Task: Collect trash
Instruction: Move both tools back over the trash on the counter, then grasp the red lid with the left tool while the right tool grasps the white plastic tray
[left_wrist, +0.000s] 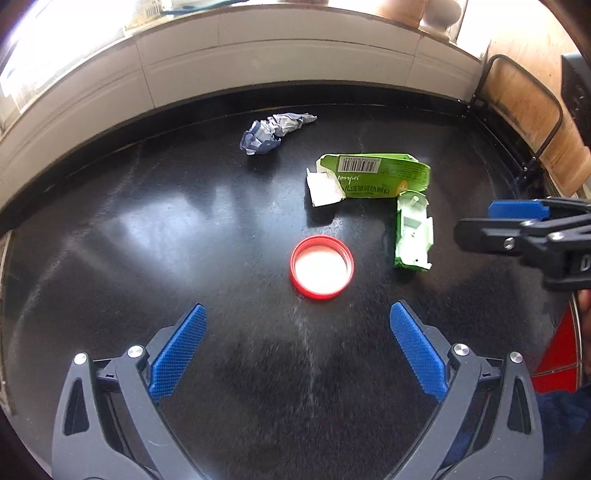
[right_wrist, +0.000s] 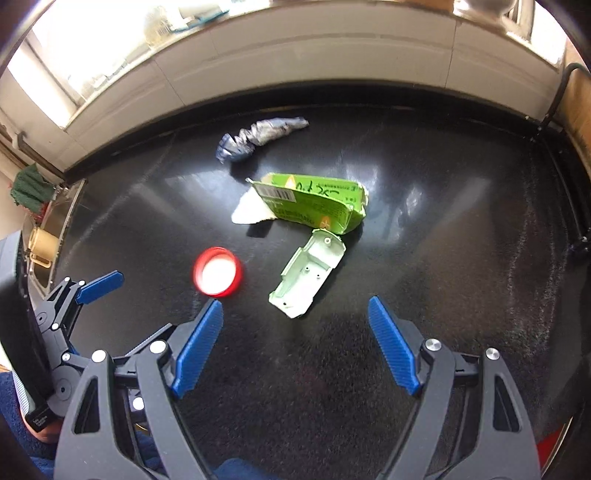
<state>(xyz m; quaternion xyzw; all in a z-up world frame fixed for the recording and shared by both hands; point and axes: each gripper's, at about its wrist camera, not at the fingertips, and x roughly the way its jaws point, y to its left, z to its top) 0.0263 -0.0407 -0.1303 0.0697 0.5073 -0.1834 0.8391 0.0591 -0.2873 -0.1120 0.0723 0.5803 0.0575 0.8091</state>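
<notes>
On the black tabletop (left_wrist: 184, 229) lie a red bottle cap (left_wrist: 321, 266) (right_wrist: 218, 272), a torn green carton (left_wrist: 373, 177) (right_wrist: 314, 203), a pale green plastic shell (left_wrist: 413, 232) (right_wrist: 308, 273) and a crumpled blue-grey wrapper (left_wrist: 273, 131) (right_wrist: 258, 138). My left gripper (left_wrist: 297, 317) is open, hovering just short of the cap. My right gripper (right_wrist: 295, 314) is open too, just short of the plastic shell; it shows at the right edge of the left wrist view (left_wrist: 517, 221). Nothing is between either pair of fingers.
A white wall ledge (left_wrist: 258, 55) runs along the table's far edge. A wooden chair with a dark metal frame (left_wrist: 524, 110) stands at the far right. A red object (left_wrist: 557, 354) sits low at the right. A sink with a cup (right_wrist: 42, 243) lies left.
</notes>
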